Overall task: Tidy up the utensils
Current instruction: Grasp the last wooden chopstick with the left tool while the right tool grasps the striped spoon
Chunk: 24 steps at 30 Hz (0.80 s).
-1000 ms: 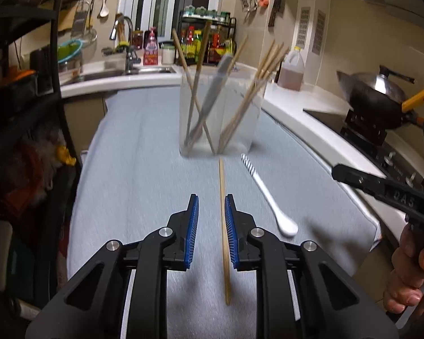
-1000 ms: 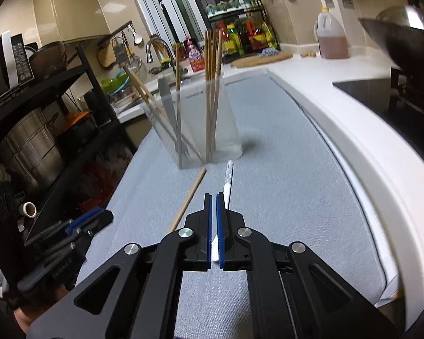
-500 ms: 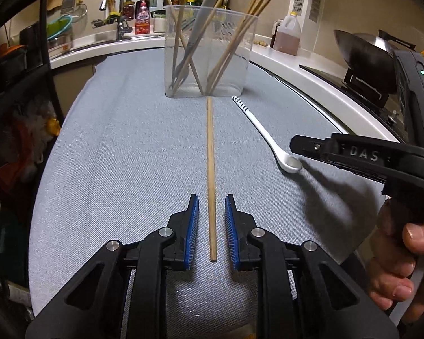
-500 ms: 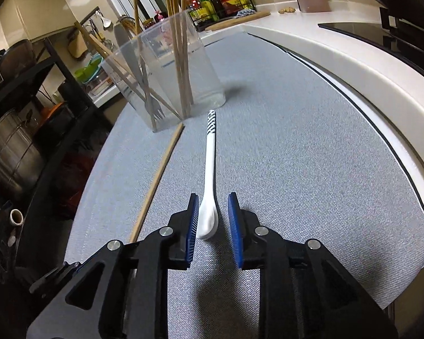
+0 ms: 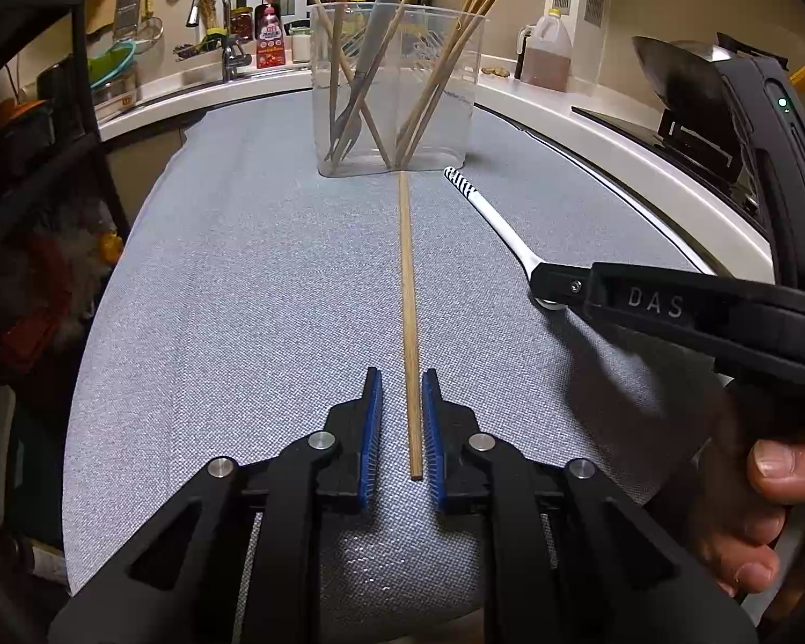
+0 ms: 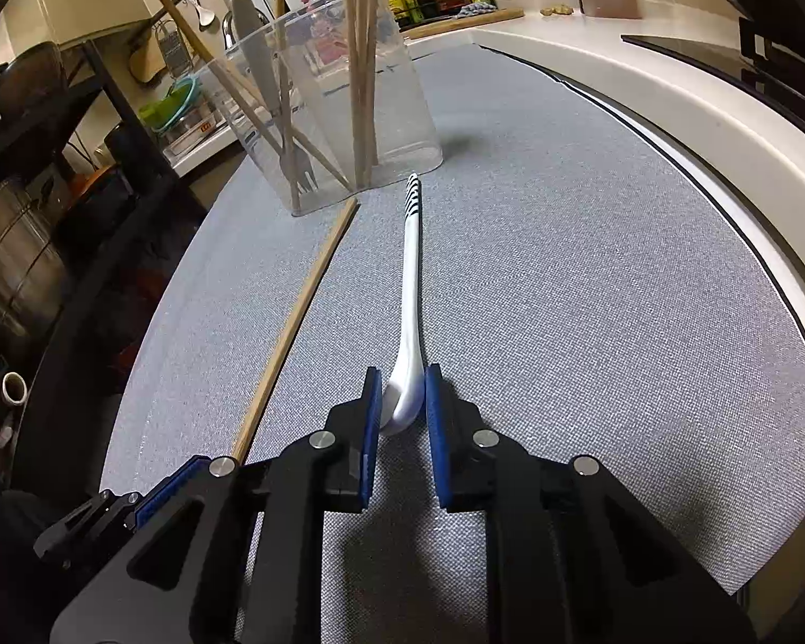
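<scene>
We judge the sorting mostly done: the clear plastic tub [image 5: 397, 91] on the grey woven mat [image 5: 241, 268] already holds a bundle of wooden chopsticks [image 5: 434, 80] and a grey metal fork [image 5: 357, 86], all leaning upright inside it. Two pieces are still out on the mat, both in front of the tub. The single loose wooden chopstick [image 5: 408, 311] lies with its far tip touching the tub's base and its near end between the blue pads of our left gripper [image 5: 402, 418]; those jaws are closing around it, yet we still see a gap on each side, so they do not grip it. The long white ceramic spoon with a black-striped handle tip [image 6: 412, 290] lies just beside that chopstick, its striped end near the tub and its bowl toward us. Our right gripper [image 6: 404, 408] is closing on the bowl, and the pads look to be touching or nearly touching it; whether they press we cannot tell. What is left, as we read it, is lifting both pieces and dropping them into the tub.
</scene>
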### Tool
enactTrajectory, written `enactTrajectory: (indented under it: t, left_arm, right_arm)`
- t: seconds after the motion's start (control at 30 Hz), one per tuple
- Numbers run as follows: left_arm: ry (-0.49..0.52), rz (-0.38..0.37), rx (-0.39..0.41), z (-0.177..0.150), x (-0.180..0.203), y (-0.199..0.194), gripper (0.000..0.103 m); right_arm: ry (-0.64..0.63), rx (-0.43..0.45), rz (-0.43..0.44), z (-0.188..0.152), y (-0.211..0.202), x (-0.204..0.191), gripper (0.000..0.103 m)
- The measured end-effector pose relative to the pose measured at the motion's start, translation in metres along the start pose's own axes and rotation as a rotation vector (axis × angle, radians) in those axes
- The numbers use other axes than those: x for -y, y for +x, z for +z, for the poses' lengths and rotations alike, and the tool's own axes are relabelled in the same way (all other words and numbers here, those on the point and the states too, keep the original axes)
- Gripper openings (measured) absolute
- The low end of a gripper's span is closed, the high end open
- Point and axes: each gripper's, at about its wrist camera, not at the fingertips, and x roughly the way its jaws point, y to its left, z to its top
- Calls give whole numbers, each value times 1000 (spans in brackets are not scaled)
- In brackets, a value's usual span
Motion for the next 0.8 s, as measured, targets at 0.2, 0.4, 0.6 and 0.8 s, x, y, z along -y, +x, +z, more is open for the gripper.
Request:
enactTrajectory:
  t: [0.2, 0.4, 0.6, 0.8]
  left_arm:
    - [-12, 15, -4, 1, -4, -1, 5]
    - [-42, 53, 4, -1, -11, -3, 5]
    - [-43, 72, 13, -1, -9, -2, 6]
    - [-26, 75, 21, 0, -5, 0, 6]
  right_arm:
    - [-41, -2, -68, 0, -10, 4, 9]
    - [-118, 26, -163, -6, -26, 19, 9]
    - [-109, 38, -115, -15, -29, 31, 13]
    - [-63, 52, -57, -16, -28, 38, 14]
